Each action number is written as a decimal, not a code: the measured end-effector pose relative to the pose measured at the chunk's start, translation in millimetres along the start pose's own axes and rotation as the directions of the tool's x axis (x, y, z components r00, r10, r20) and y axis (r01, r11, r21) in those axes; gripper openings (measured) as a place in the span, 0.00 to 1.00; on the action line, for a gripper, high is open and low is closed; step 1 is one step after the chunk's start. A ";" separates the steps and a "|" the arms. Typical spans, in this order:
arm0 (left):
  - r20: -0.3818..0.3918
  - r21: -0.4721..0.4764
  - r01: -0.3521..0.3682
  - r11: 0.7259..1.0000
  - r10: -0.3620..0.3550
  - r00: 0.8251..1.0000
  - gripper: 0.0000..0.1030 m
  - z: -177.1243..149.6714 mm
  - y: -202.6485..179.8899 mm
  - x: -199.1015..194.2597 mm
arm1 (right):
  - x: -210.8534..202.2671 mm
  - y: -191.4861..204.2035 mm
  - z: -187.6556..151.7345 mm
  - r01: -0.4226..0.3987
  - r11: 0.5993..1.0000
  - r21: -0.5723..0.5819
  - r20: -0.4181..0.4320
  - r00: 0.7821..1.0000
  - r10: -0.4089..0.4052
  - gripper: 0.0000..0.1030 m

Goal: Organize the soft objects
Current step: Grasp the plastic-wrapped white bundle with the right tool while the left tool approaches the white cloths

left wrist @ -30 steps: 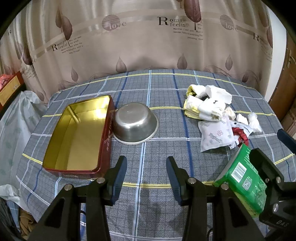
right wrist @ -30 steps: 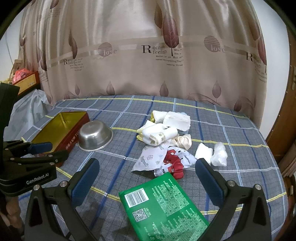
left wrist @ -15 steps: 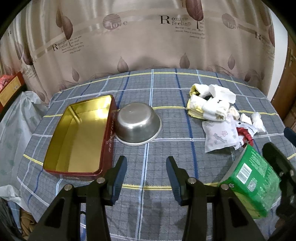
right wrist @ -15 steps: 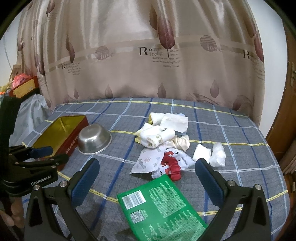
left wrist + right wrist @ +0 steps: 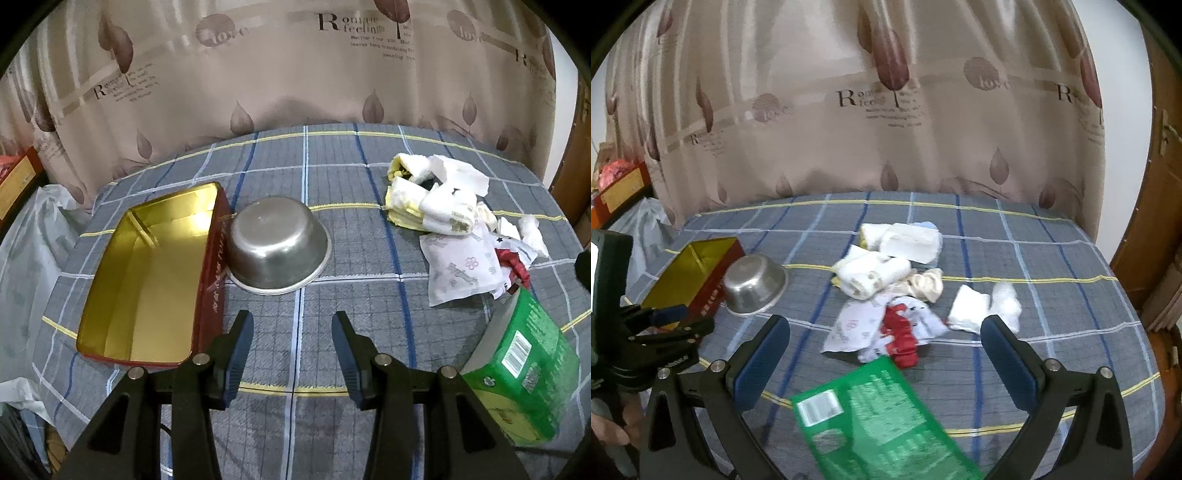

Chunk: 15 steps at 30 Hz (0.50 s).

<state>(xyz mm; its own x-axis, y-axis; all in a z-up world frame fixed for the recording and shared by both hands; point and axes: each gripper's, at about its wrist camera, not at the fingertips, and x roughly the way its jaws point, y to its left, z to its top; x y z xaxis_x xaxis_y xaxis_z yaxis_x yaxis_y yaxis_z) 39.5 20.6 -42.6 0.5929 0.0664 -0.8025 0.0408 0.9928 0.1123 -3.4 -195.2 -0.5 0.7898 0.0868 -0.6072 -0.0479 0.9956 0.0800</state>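
A heap of soft cloths and socks (image 5: 439,206) (image 5: 875,273) lies on the right half of the checked tablecloth (image 5: 295,166), with a red sock (image 5: 901,332) at its near edge. A green tissue pack (image 5: 524,362) (image 5: 879,417) rests in front of the heap. My left gripper (image 5: 291,321) hangs open over bare cloth, just short of an upturned steel bowl (image 5: 277,243) (image 5: 753,284). Beside the bowl stands an open gold-lined red tin (image 5: 147,280) (image 5: 690,273). My right gripper (image 5: 884,328) is wide open above the green pack, with nothing touching its pads.
Two white wads (image 5: 971,306) sit right of the heap. A patterned curtain closes off the far side of the table. A plastic bag (image 5: 22,236) hangs off the left edge, and a wooden door (image 5: 1156,184) stands at the right. A hand (image 5: 613,424) holds the left gripper (image 5: 670,321).
The right gripper has slid almost out of the left wrist view to the right. In the right wrist view the heap and green pack drifted left and down. The left gripper's view shifted slightly.
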 end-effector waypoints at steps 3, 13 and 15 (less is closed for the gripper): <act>-0.006 0.015 -0.005 1.000 0.005 1.000 0.44 1.5 -2.7 5.9 | 5.0 -11.9 5.2 0.034 0.999 -0.016 -0.026 0.999 -0.034 1.00; -0.034 0.073 0.013 0.997 -0.010 0.999 0.44 11.1 -16.5 28.4 | 31.5 -67.1 7.8 0.149 0.981 -0.128 -0.154 0.974 -0.168 0.89; -0.042 0.085 0.019 0.996 -0.016 0.999 0.44 13.1 -20.5 32.6 | 42.9 -79.8 6.3 0.151 0.981 -0.121 -0.190 0.967 -0.173 0.82</act>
<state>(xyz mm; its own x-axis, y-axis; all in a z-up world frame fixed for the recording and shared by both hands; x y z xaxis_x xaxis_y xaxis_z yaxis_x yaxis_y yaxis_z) 68.6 1.1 -63.3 0.5580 0.0548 -0.8280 0.1207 0.9818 0.1463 38.1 -271.2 -27.9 0.6556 -0.0815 -0.7507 -0.0015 0.9940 -0.1092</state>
